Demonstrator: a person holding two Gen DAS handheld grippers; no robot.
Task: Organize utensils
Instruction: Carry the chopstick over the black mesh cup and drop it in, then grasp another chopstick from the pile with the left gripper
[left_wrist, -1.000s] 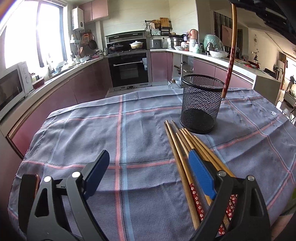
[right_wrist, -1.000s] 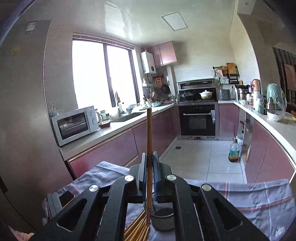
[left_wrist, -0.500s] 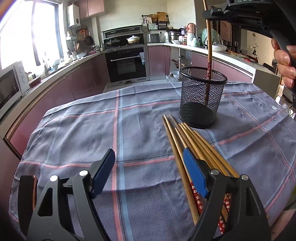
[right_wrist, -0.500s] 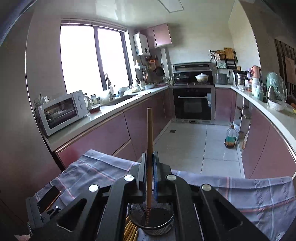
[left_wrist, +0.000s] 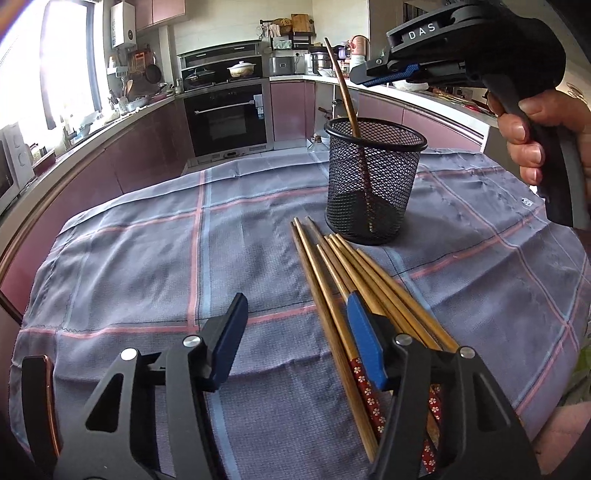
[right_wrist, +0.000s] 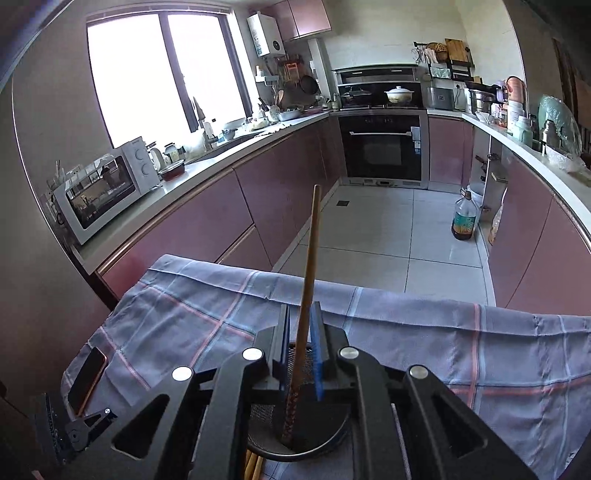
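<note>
Left gripper (left_wrist: 293, 332) at bottom of frame, jaws wide apart, nothing between them. Right gripper (left_wrist: 373, 72) upper right, level, fingers pointing left, jaws slightly parted. Right hand (left_wrist: 546, 133) at right edge wraps its handle, fingers curled.

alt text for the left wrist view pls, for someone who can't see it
One chopstick leans inside a black mesh cup on a plaid cloth, with the right gripper just above the cup and apart from the chopstick. A bundle of chopsticks lies on the cloth in front of the cup, under the open left gripper.
</note>
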